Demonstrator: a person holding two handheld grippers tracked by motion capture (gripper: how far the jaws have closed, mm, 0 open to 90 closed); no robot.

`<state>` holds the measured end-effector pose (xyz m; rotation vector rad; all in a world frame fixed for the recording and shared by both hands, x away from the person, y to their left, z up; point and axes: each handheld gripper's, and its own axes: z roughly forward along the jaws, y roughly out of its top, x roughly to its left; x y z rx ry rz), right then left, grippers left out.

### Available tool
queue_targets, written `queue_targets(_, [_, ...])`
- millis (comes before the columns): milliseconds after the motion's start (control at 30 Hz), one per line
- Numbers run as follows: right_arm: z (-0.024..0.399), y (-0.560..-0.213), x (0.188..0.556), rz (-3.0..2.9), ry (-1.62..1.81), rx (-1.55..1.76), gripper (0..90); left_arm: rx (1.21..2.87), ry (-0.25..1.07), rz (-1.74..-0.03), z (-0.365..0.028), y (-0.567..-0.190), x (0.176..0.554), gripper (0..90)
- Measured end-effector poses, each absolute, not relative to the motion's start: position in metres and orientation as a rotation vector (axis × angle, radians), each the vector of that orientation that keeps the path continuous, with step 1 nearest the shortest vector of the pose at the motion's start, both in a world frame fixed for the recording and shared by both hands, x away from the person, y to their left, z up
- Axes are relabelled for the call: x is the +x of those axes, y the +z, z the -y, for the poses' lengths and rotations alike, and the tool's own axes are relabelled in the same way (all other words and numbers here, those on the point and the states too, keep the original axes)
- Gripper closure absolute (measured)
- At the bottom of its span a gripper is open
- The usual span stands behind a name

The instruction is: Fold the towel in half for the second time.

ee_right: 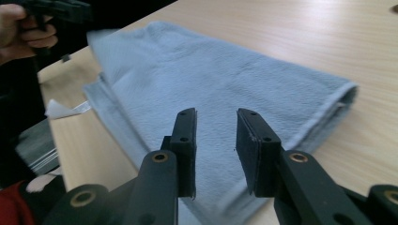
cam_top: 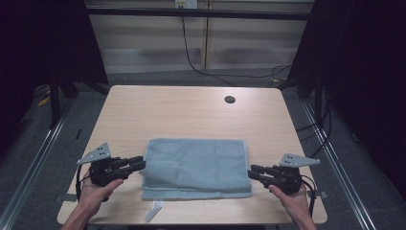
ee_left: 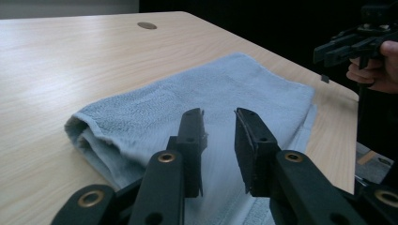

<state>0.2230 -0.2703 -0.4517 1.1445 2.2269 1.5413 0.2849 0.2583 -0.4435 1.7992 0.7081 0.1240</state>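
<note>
**Left gripper poised over the folded towel**

The left gripper (ee_left: 219,136) hangs with its 2 black jaws parted, nothing between them, above the near end of a folded light-blue towel (ee_left: 187,98). The towel lies flat on the wooden table (ee_left: 70,61), its rolled fold at left. Far right, the right hand (ee_left: 375,65) holds the right gripper (ee_left: 352,44) past the towel's far end. A round hole (ee_left: 147,25) marks the far tabletop.
</note>
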Motion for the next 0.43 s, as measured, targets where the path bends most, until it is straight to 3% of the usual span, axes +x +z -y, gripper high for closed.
queue_targets(233, [0.272,-0.455,0.227,-2.125,1.472,1.212,56.7,1.839,0.196,-0.818,-0.262,-0.456,0.293,41.6])
queue_targets(433, [0.282,-0.464,0.229,-2.063,1.408,1.301,47.0,1.857,0.206,-0.894,-0.27,-0.469,0.295,31.8])
